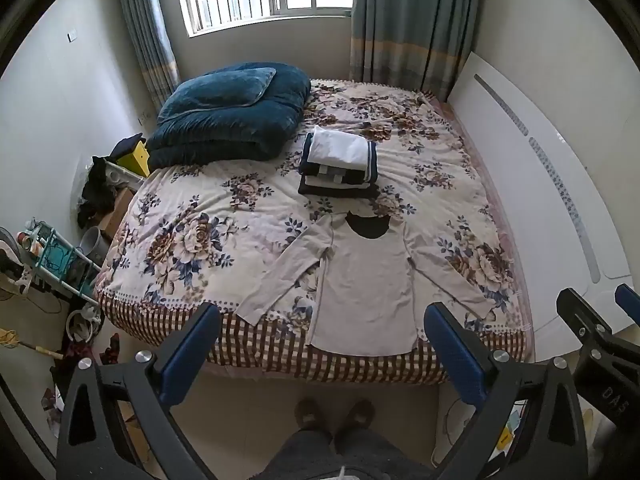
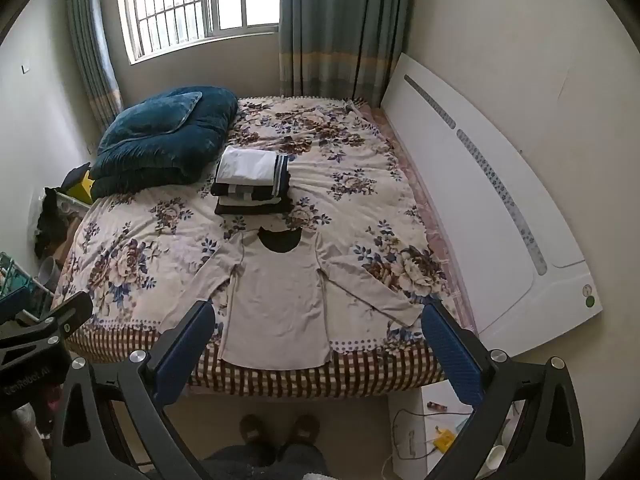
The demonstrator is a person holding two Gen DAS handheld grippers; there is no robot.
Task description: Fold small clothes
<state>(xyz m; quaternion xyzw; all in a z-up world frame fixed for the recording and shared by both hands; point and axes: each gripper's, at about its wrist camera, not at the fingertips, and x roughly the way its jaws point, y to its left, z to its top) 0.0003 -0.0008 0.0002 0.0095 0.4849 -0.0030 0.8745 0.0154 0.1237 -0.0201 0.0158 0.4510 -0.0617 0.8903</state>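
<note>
A beige long-sleeved shirt [image 1: 366, 280] with a dark neck lining lies flat, sleeves spread, at the near edge of the floral bed [image 1: 192, 240]; it also shows in the right wrist view [image 2: 276, 308]. A stack of folded clothes [image 1: 340, 160] sits behind it, seen also in the right wrist view [image 2: 252, 184]. My left gripper [image 1: 320, 344] is open and empty, held above the floor before the shirt's hem. My right gripper [image 2: 316, 344] is open and empty, likewise back from the bed edge; it shows at the right edge of the left wrist view [image 1: 596, 320].
A folded blue quilt [image 1: 228, 116] lies at the bed's far left. A white headboard [image 1: 540, 200] runs along the right. A rack and clutter [image 1: 52, 264] stand on the floor left. A white bedside cabinet [image 2: 436, 428] stands right. The person's feet [image 1: 332, 416] are on the floor below.
</note>
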